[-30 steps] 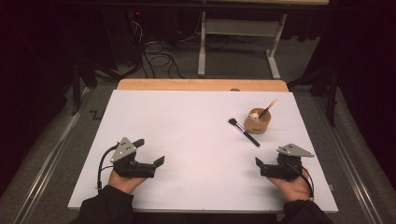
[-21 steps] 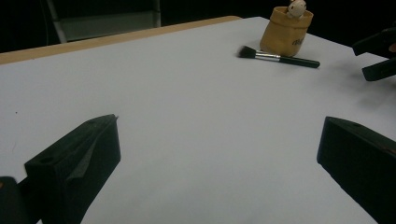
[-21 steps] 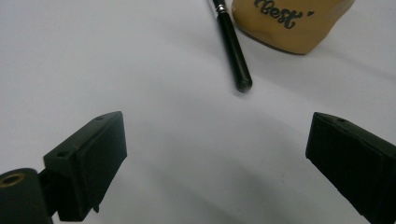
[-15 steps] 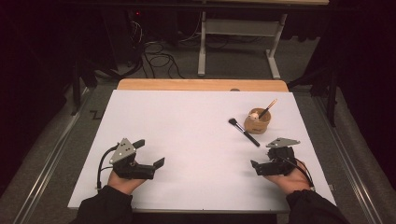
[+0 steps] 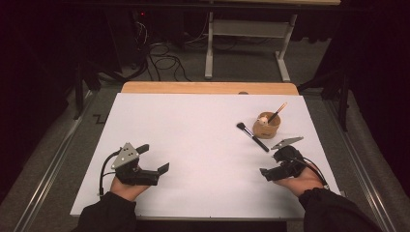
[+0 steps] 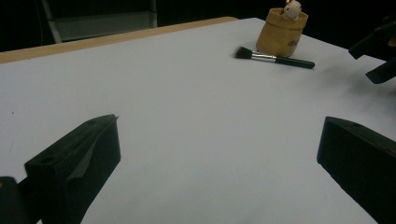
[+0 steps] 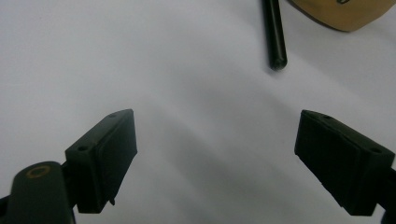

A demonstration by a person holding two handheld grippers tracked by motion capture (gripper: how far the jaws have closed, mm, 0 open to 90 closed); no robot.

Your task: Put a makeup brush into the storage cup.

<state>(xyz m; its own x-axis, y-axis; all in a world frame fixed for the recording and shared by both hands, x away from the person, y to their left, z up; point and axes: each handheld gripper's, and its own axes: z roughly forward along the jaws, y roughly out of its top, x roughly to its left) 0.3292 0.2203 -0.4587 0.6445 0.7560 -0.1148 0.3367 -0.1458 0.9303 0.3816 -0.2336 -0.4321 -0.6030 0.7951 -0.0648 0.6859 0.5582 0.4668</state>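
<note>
I'm holding my right hand-held gripper over the near right part of the bench, white-covered with a wooden strip along the far edge. Its jaws are standing well apart with nothing between them, though they have just been closing a little; in the right gripper view bare white surface is lying between the two black jaws. The gripper is pointing toward the brush, which is lying flat on the bench just beyond it, bristles toward the far left, black handle running toward me and to the right. The handle end is showing at the top of the right gripper view, ahead of the jaws and not touching them. Just beside the brush, on its far right, a tan cup is standing upright, holding a thin stick that is leaning to the right and a small pale rounded thing I can't make out. In the left gripper view the brush is lying right in front of the cup, very near or touching, can't tell which.

My left hand-held gripper is sitting at the near left of the bench, well apart from the brush, jaws wide apart and holding nothing. Dark sleeves are covering both my forearms.
</note>
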